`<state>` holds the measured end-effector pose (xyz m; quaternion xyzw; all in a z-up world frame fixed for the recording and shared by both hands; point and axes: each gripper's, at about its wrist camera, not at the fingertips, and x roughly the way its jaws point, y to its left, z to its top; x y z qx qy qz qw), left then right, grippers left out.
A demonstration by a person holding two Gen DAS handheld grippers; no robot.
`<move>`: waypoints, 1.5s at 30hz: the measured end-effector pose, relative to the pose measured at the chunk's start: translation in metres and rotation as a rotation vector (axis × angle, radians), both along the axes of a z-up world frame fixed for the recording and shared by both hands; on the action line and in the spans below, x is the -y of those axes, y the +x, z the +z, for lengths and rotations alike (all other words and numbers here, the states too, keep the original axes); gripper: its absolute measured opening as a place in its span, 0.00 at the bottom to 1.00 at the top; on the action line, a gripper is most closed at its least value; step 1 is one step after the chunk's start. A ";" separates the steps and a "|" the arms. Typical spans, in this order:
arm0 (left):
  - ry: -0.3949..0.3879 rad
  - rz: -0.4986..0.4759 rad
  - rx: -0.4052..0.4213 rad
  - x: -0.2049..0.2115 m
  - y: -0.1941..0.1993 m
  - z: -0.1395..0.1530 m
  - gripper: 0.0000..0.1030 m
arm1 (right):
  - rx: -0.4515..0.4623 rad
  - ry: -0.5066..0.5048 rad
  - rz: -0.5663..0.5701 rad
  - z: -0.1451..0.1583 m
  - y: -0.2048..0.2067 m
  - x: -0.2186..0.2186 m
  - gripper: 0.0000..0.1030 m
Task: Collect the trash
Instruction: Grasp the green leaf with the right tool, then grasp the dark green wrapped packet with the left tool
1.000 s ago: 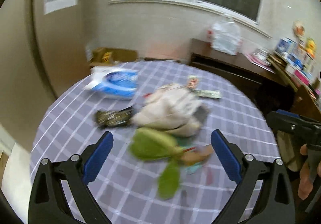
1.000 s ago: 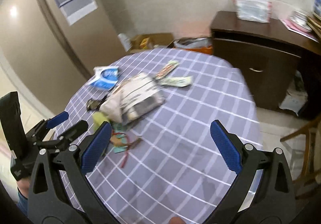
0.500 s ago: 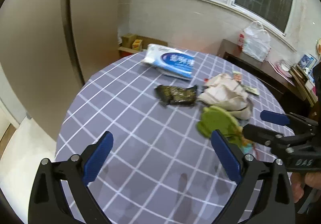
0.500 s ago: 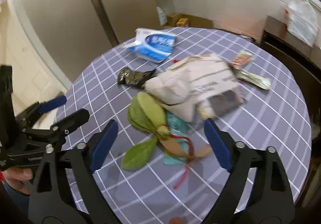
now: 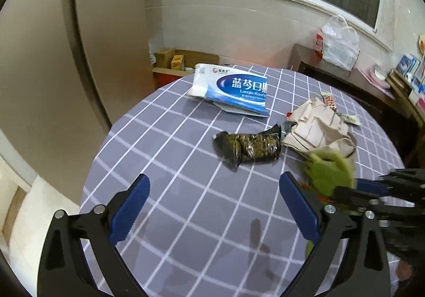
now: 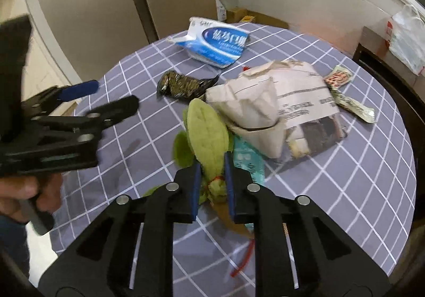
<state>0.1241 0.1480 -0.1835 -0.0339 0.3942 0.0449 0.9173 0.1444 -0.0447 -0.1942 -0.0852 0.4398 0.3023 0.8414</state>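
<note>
The green leaf wrapper [image 6: 205, 134] is lying on the grey checked tabletop [image 6: 358, 177], touching the crumpled paper bag [image 6: 279, 108], its tied neck now pinched in the right claw [image 6: 212, 185], which was spread wide a second ago and is closing on it. This is marking the first pickup as probably secured, while the left claw [image 5: 212, 206] is hovering apart and empty near the dark foil packet [image 5: 249, 145].

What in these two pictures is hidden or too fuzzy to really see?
- Green leaf-shaped soft thing: blurred in the left wrist view; its lower end sits between the right gripper fingers.
- Teal packet: mostly under the leaf and the crumpled beige paper bag.
- Blue-and-white plastic pack: print too small to read.
</note>
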 end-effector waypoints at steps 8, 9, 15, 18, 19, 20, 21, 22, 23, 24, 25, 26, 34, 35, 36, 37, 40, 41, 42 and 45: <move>0.095 -0.050 -0.030 0.015 0.037 -0.008 0.93 | -0.006 0.046 -0.032 0.011 0.008 0.021 0.16; 0.106 -0.058 -0.034 0.017 0.041 -0.009 0.93 | -0.007 0.051 -0.035 0.011 0.008 0.023 0.16; 0.162 -0.108 -0.039 0.035 0.061 -0.012 0.93 | -0.015 0.088 -0.050 0.014 0.010 0.035 0.16; 0.206 -0.171 -0.046 0.046 0.071 -0.020 0.93 | -0.019 0.105 -0.058 0.016 0.008 0.041 0.16; 0.200 -0.186 -0.058 0.047 0.073 -0.022 0.83 | -0.018 0.109 -0.062 0.016 0.007 0.044 0.16; 0.185 -0.209 -0.069 0.048 0.074 -0.023 0.69 | -0.019 0.113 -0.067 0.017 0.007 0.047 0.16; 0.167 -0.223 -0.075 0.048 0.075 -0.024 0.68 | -0.020 0.119 -0.072 0.018 0.007 0.049 0.16; 0.156 -0.229 -0.077 0.048 0.074 -0.024 0.68 | -0.022 0.130 -0.079 0.018 0.006 0.054 0.16; 0.150 -0.236 -0.078 0.048 0.073 -0.025 0.67 | -0.023 0.137 -0.088 0.019 0.006 0.058 0.16; 0.143 -0.243 -0.079 0.048 0.072 -0.025 0.66 | -0.023 0.142 -0.095 0.019 0.006 0.061 0.16; 0.139 -0.247 -0.080 0.049 0.070 -0.025 0.65 | -0.024 0.147 -0.101 0.020 0.006 0.065 0.16; 0.134 -0.249 -0.080 0.049 0.068 -0.026 0.65 | -0.026 0.151 -0.105 0.020 0.006 0.068 0.16; 0.104 -0.200 -0.081 0.043 0.043 -0.022 0.63 | -0.024 0.192 -0.141 0.024 0.001 0.094 0.16; 0.095 -0.193 -0.080 0.042 0.040 -0.021 0.61 | -0.023 0.198 -0.144 0.025 0.000 0.097 0.16; 0.086 -0.188 -0.080 0.041 0.036 -0.019 0.51 | -0.019 0.203 -0.150 0.026 0.000 0.101 0.16; 0.082 -0.180 -0.081 0.039 0.032 -0.018 0.51 | -0.016 0.208 -0.155 0.027 0.000 0.104 0.16; 0.069 -0.174 -0.078 0.041 0.022 -0.014 0.51 | -0.007 0.224 -0.168 0.030 0.001 0.114 0.16; 0.071 -0.174 -0.081 0.044 0.019 -0.014 0.51 | -0.005 0.226 -0.171 0.030 0.000 0.116 0.16; 0.073 -0.175 -0.086 0.045 0.017 -0.015 0.50 | -0.002 0.230 -0.175 0.031 0.001 0.119 0.16; 0.055 -0.180 -0.098 0.049 0.013 -0.017 0.46 | 0.002 0.243 -0.187 0.032 0.000 0.129 0.16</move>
